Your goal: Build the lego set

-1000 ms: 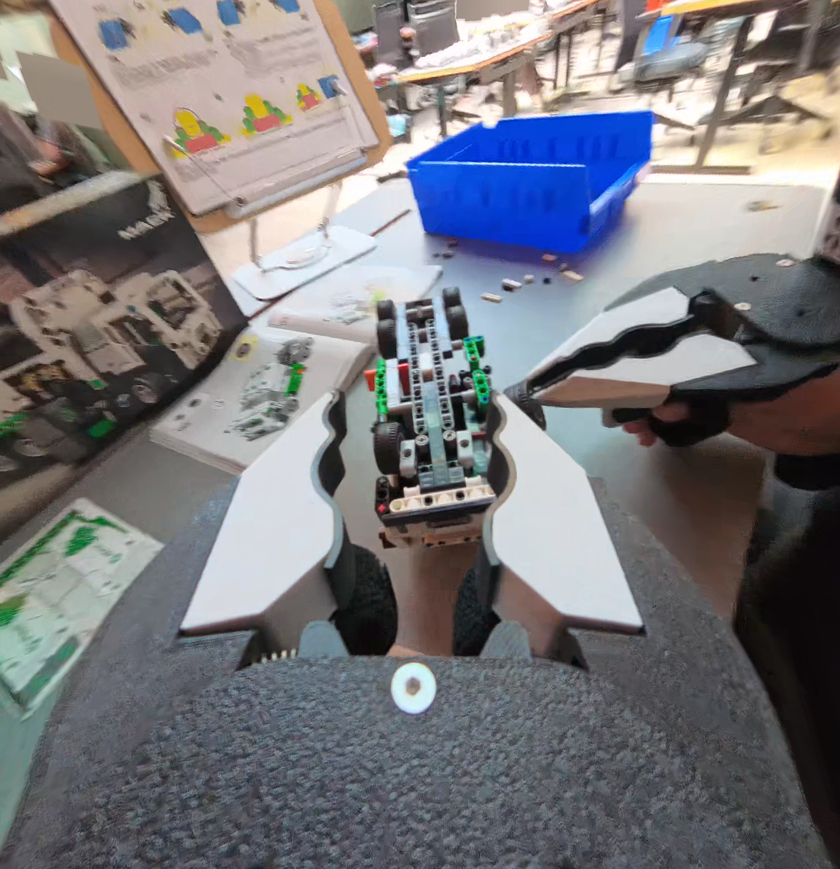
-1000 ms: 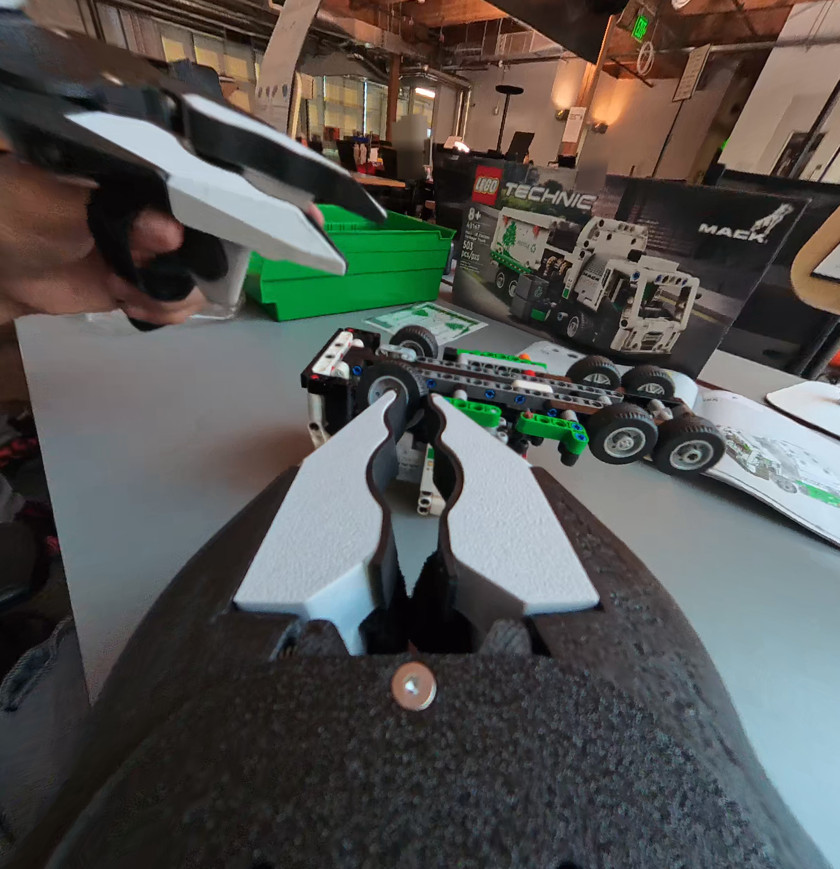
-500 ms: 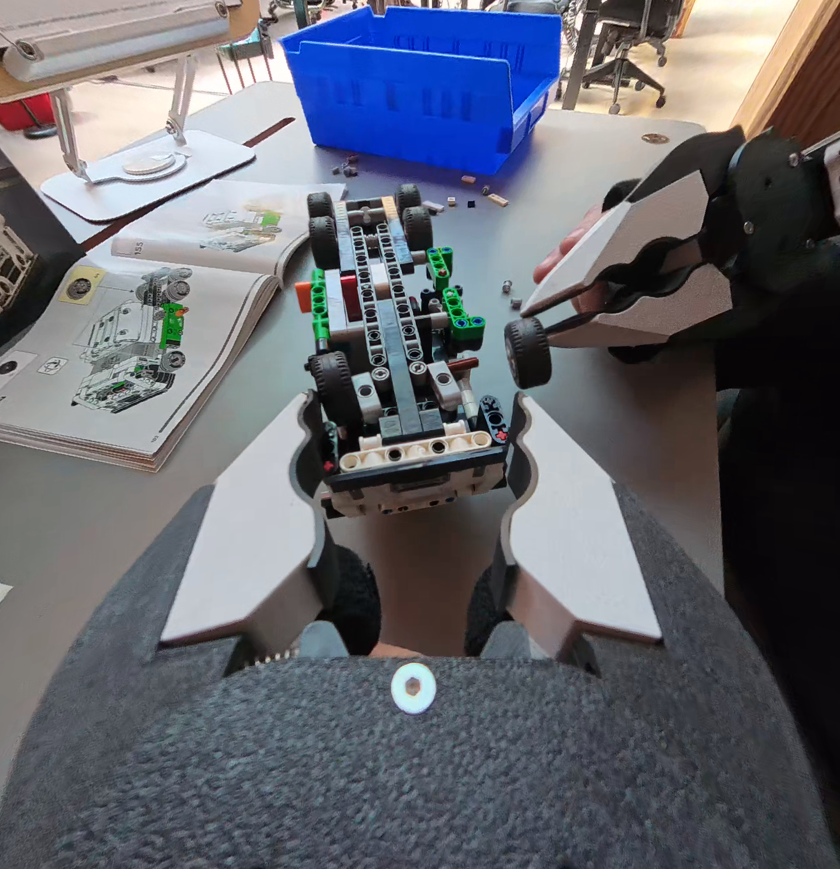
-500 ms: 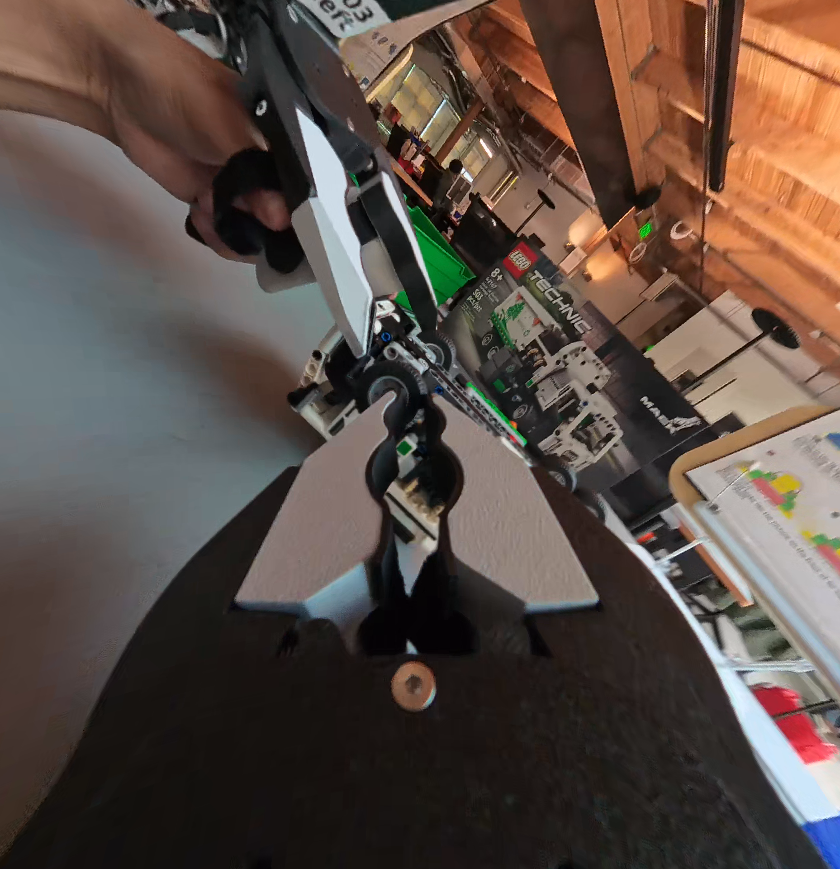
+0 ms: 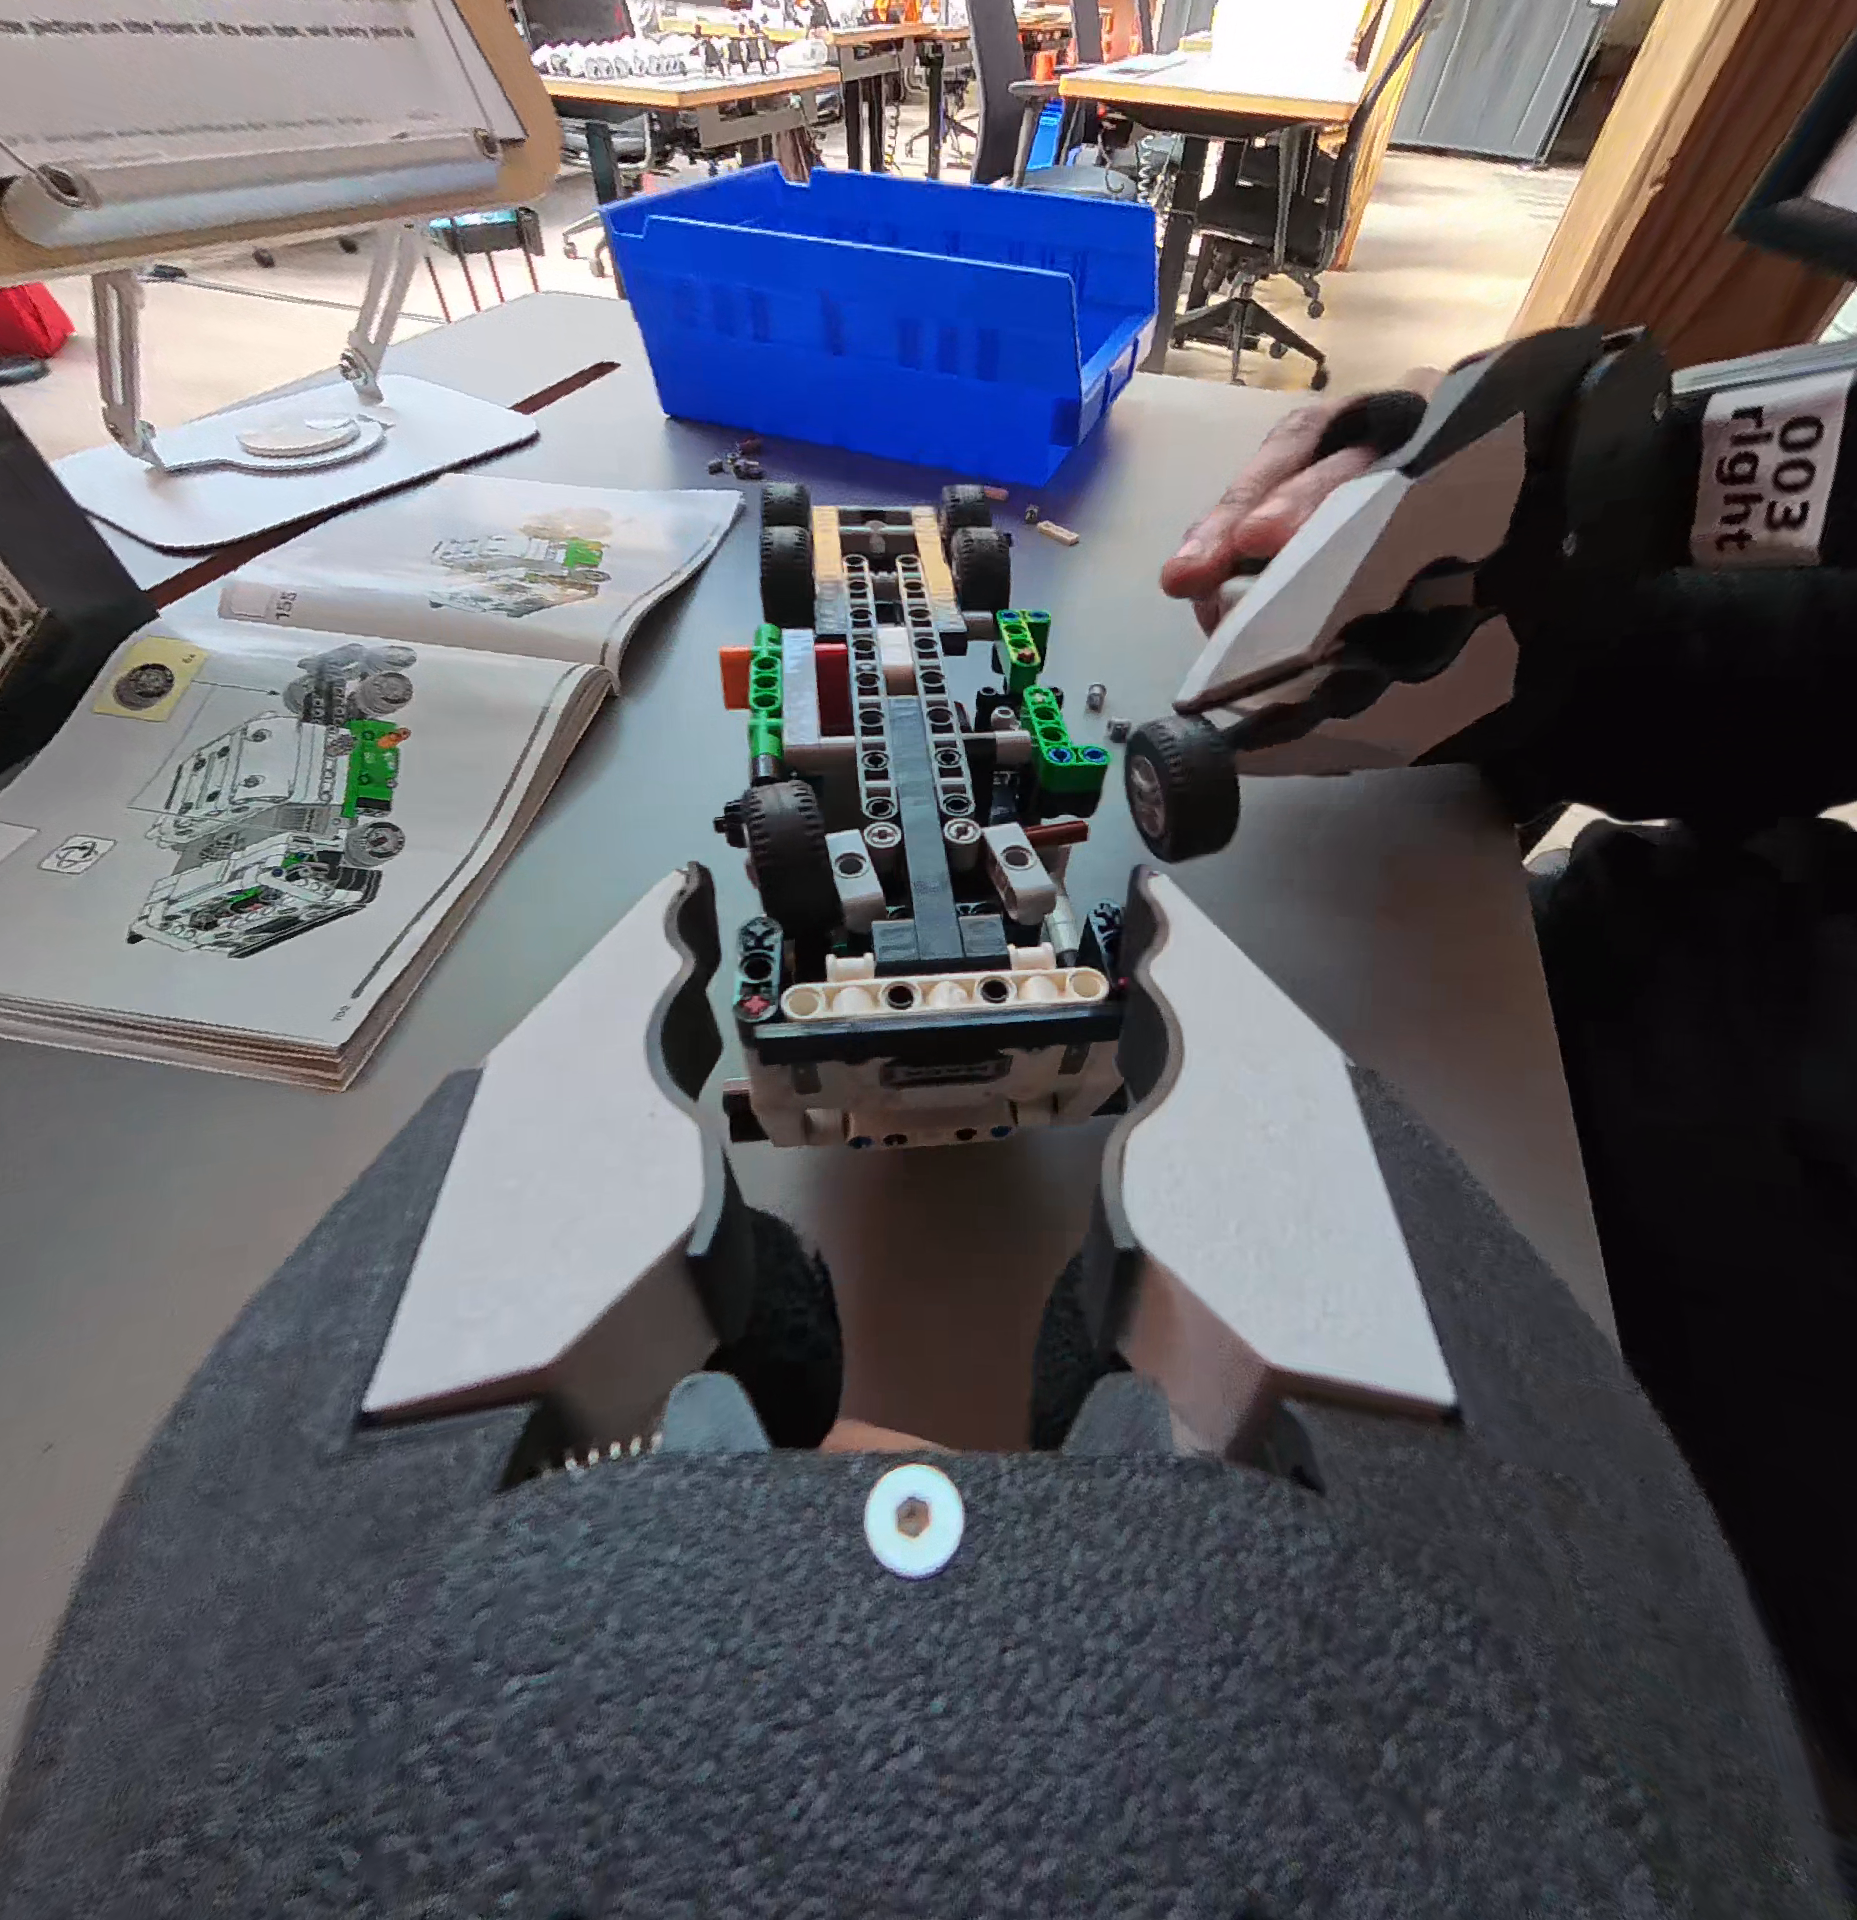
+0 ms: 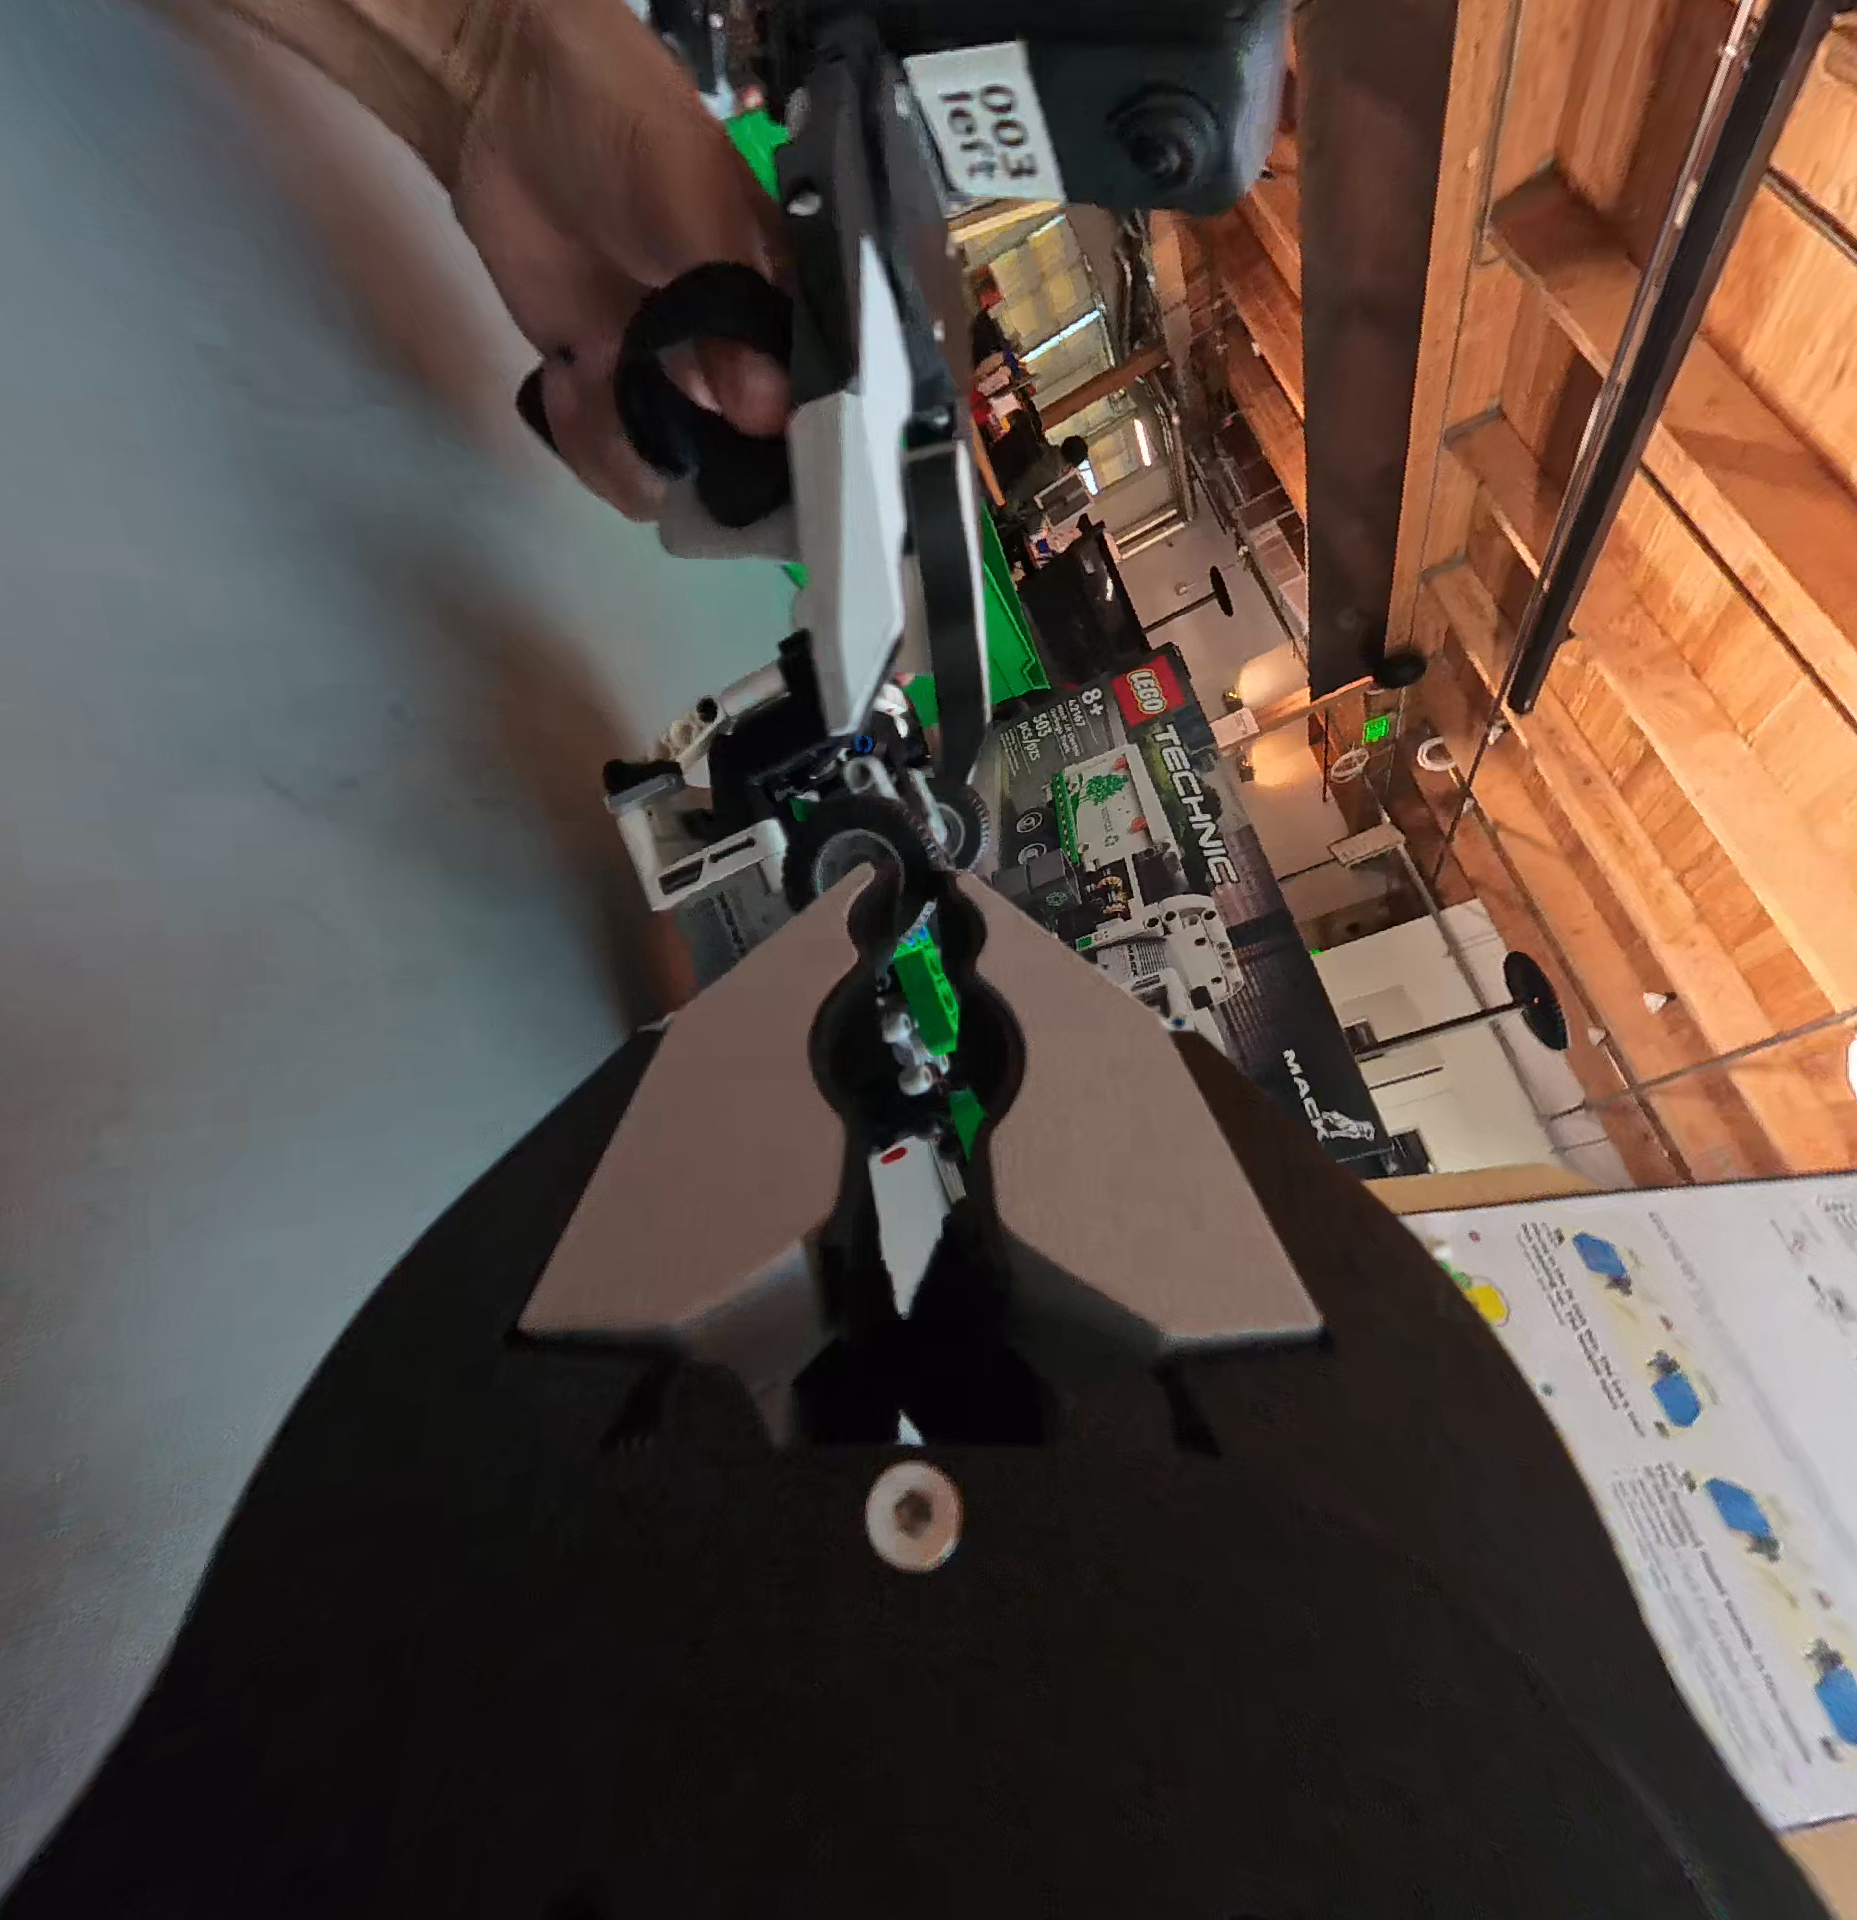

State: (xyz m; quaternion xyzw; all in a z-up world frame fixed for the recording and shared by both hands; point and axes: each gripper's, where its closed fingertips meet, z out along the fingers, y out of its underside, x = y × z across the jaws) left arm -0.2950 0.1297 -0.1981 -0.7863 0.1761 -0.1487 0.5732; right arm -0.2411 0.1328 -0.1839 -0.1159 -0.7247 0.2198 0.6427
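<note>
While the left wrist view looks down on the truck chassis (image 5: 903,790) lying wheels-up on the grey table (image 5: 176,1226), the right wrist view is rolled sideways and catches only its white cab end (image 6: 716,831). Seen from above, the left gripper (image 5: 919,940) grips the near, cab end of the chassis between its pale, scalloped fingers (image 5: 591,1122). To the right, the right gripper (image 5: 1210,717) is closed on a loose black wheel (image 5: 1182,774), held just beside the chassis and apart from a dark red axle stub (image 5: 1059,831) on that side. In its own view, the right gripper (image 6: 919,883) pinches the rubber tyre (image 6: 851,862) at the tips.

Studded grey beams, green connectors and knobby tyres make up the chassis. An open instruction booklet (image 5: 311,769) lies to the left, a blue plastic bin (image 5: 882,332) stands at the far edge, and small loose pieces (image 5: 1059,532) lie scattered near it. Only the sideways view shows the dark set box (image 6: 1163,862), a green bin (image 6: 1002,634) and a wooden beamed ceiling (image 6: 1630,520). Desks and office chairs fill the room beyond.
</note>
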